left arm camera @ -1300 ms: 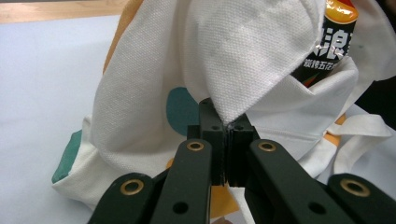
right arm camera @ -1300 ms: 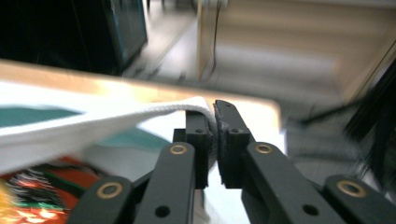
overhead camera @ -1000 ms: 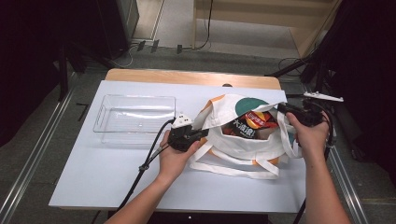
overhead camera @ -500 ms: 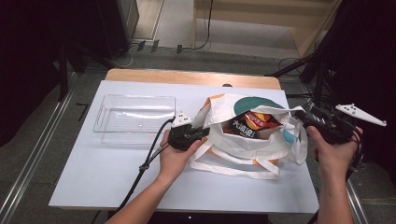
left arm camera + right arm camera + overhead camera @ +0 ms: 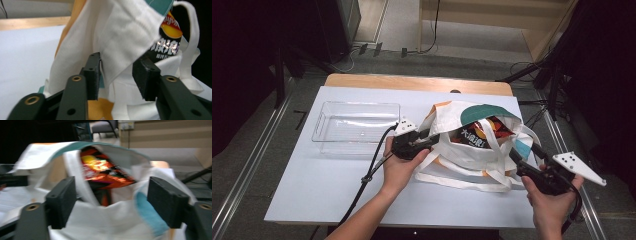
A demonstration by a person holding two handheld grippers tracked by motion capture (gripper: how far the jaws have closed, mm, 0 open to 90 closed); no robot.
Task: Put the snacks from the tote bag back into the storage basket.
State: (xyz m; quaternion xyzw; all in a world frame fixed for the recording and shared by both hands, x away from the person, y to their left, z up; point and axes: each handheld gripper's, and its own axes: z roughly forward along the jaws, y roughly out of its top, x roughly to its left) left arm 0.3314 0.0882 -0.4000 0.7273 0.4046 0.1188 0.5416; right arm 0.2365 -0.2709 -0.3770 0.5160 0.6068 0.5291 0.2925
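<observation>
Both grips on the tote bag (image 5: pixel 472 145) have just loosened.
High view: our right gripper (image 5: pixel 518 159) has swung back off the bag, mid-table. Left gripper view: jaws just parted, fabric slack between. Right gripper view: jaws wide, clamping nothing, so the chip packet (image 5: pixel 102 170) looks reachable.

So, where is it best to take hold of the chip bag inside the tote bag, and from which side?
Probably by its upper edge, coming from above through the tote bag mouth. The chip bag lies inside with only its top showing between the white fabric sides and the strap, so the lower part is covered. The right gripper, open beside the mouth, looks nearest.
</observation>
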